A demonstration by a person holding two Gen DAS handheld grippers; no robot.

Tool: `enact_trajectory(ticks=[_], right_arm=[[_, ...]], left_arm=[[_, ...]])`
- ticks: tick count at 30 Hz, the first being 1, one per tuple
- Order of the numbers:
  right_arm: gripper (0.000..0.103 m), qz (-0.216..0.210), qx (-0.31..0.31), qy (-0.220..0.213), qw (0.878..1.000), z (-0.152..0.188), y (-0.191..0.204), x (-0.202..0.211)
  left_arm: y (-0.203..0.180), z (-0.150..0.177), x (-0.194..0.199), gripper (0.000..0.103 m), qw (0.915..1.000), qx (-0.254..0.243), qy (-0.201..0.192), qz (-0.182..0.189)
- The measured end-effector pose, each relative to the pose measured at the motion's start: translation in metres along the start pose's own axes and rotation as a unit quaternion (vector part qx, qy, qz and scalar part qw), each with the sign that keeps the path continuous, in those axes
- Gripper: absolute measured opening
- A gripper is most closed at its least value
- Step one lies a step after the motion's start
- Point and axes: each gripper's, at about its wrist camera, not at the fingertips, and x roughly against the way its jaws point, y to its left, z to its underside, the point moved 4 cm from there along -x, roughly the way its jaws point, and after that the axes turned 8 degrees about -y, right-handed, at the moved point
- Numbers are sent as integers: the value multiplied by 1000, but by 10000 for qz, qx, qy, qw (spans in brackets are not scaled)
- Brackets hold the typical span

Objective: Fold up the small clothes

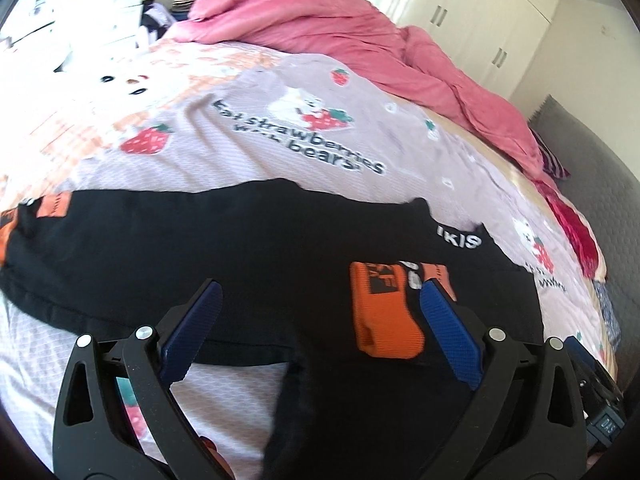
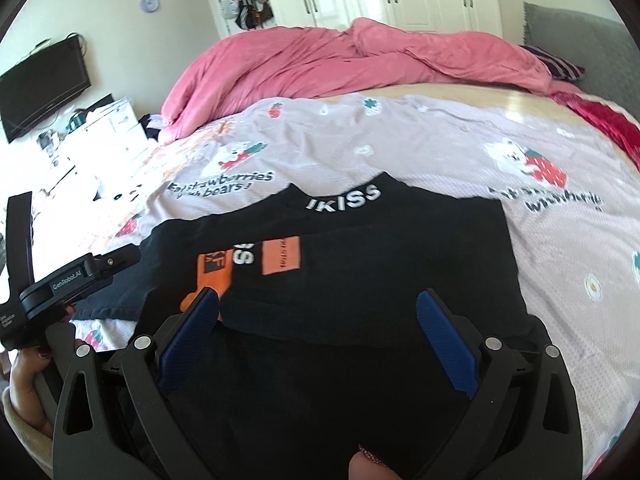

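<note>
A black garment (image 2: 360, 248) with white "IKISS" lettering at the collar and orange patches is seen laid flat on the bed, near its front edge, one side folded inward so an orange-cuffed sleeve lies across it

- Black T-shirt (image 2: 360, 248), white "IKISS" lettering at the collar, orange patches (image 2: 280, 258) with dark print on the folded sleeves.
- Under the T-shirt: pale lilac bedsheet (image 1: 256, 148), printed with red strawberries, white bears and dark lettering.
- Beyond the T-shirt: plain pink duvet (image 2: 304, 64).
- Right of the duvet: red cloth (image 2: 600, 120), grey headboard (image 2: 580, 36).
- Blue ribbed pads (image 1: 448, 332) on black gripper fingers.
</note>
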Motion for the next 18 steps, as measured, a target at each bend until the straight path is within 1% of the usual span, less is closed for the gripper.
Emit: enact_trajectory(ticks=[3, 12, 15, 18], right_arm=[[99, -44, 141, -28, 9999, -2, 11, -2], [99, -427, 376, 54, 9984, -8, 51, -13], [99, -518, 507, 76, 9973, -7, 66, -18], [99, -621, 573, 125, 9963, -5, 79, -22]], left_arm=[[17, -1, 5, 93, 9997, 125, -98, -178], [53, -9, 21, 93, 9965, 506, -413, -531], [65, -11, 25, 93, 9944, 564, -490, -753], [72, -13, 30, 93, 9912, 513, -609, -1061]])
